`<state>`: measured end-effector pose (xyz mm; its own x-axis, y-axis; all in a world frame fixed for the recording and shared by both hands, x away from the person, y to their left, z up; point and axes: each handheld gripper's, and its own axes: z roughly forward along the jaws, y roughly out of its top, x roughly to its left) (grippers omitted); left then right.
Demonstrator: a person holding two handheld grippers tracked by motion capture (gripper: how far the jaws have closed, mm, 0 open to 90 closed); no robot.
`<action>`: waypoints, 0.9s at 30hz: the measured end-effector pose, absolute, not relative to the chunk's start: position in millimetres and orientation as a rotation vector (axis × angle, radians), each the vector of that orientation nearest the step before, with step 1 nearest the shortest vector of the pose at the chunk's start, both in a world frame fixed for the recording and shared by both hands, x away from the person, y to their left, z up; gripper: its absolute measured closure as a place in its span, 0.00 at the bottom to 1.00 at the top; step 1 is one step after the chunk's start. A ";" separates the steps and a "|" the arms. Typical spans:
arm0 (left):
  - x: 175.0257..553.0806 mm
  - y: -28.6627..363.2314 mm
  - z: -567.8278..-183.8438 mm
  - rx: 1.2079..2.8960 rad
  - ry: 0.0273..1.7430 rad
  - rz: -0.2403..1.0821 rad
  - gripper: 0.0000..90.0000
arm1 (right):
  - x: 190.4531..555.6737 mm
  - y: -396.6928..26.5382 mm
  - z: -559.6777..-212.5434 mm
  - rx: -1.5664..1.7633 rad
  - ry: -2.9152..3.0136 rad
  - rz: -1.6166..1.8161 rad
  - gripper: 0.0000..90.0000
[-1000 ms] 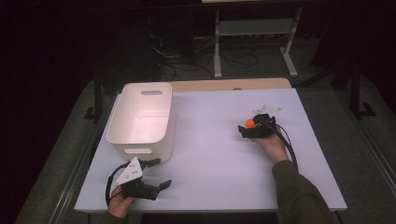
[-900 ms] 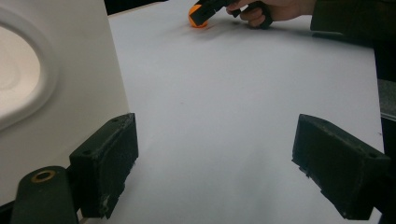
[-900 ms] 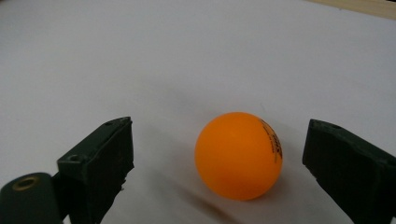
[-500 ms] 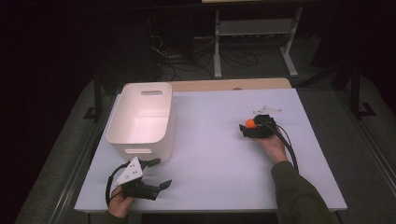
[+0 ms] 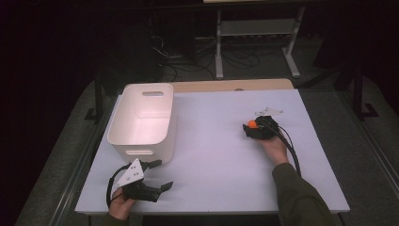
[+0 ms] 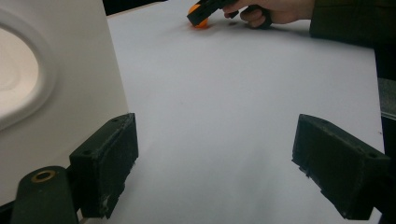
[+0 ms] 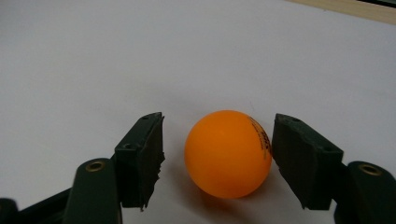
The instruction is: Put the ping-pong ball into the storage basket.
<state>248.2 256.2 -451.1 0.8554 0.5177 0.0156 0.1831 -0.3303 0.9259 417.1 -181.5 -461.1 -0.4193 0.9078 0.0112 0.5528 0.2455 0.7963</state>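
One orange ball [image 7: 227, 153] | round, glossy | dark print on side

A white worktop [image 5: 211, 141] stands in a dark room; behind it, a metal-legged shelf frame [image 5: 256, 28] and tangled cables [image 5: 181, 61] on grey floor [image 5: 61, 160].

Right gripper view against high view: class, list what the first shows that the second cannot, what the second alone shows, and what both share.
Right gripper view: the small gaps between the orange ball and each of the right gripper's pads, whose jaws have just been closing around it, and dark print on the ball's side.

High view: the white bin at the table's left, the left gripper open near the front edge, and small clear pieces beyond the right hand.

Both: the ball between the right gripper's jaws on the white table.
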 end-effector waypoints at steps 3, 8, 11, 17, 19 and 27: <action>248.2 256.2 -451.2 1.907 0.520 0.373 0.16 | 416.9 -181.0 -461.1 1.331 2.061 1.024 0.40; 248.0 256.2 -451.2 1.906 0.519 0.375 0.16 | 416.8 -180.8 -461.2 1.334 2.054 1.017 0.44; 247.9 256.2 -451.2 1.906 0.520 0.374 0.16 | 416.9 -181.3 -461.1 1.344 2.050 1.021 0.47; 247.8 256.1 -451.2 1.906 0.519 0.375 0.16 | 417.1 -181.6 -461.1 1.348 2.050 1.022 0.53; 247.8 256.1 -451.2 1.905 0.519 0.374 0.16 | 417.3 -181.7 -461.2 1.350 2.049 1.020 0.54; 247.7 255.9 -451.3 1.903 0.520 0.373 0.16 | 417.5 -182.1 -461.0 1.352 2.049 1.024 0.55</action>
<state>247.7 255.9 -451.3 0.8551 0.5182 0.0161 0.1811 -0.3276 0.9273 417.5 -182.1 -461.0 -0.3990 0.9169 0.0126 0.5605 0.2330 0.7947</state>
